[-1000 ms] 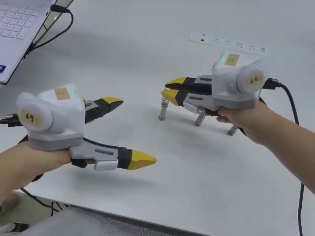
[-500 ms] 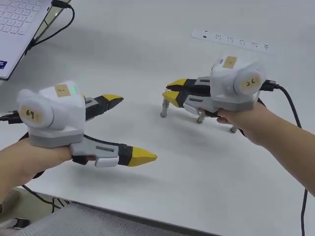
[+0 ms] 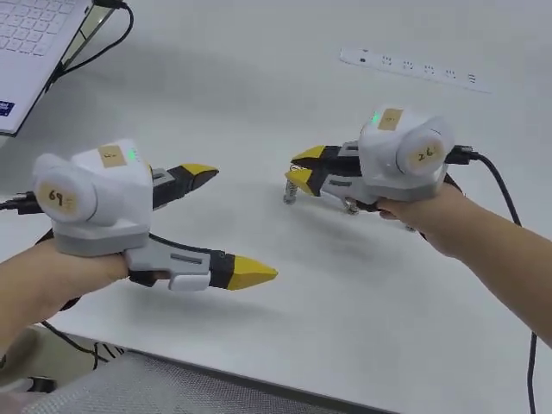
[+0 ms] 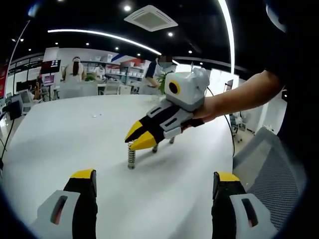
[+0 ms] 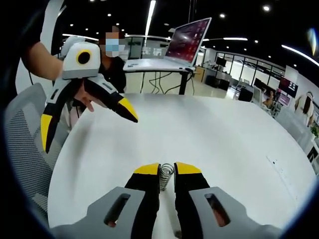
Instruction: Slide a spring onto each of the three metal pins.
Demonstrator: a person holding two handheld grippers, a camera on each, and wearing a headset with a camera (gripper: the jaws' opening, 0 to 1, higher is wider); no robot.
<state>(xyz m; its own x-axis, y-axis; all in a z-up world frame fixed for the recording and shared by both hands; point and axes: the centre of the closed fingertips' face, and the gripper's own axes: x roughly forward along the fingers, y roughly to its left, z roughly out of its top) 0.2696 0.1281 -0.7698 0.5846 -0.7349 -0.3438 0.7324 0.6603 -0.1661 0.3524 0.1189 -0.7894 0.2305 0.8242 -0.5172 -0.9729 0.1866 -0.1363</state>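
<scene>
Over table (image 3: 259, 95), right hand-held gripper (image 3: 302, 166) angled down, pinching spring (image 5: 167, 172); left hand-held gripper (image 3: 237, 224) level, jaws wide apart.

Right gripper (image 3: 298, 169) fingers apparently pinch a spring (image 3: 291, 193); left gripper (image 3: 241, 222) gapes wide.

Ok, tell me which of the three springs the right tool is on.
The end spring, nearest the left tool: the right tool's tips close around its top. The other two stand free.
</scene>
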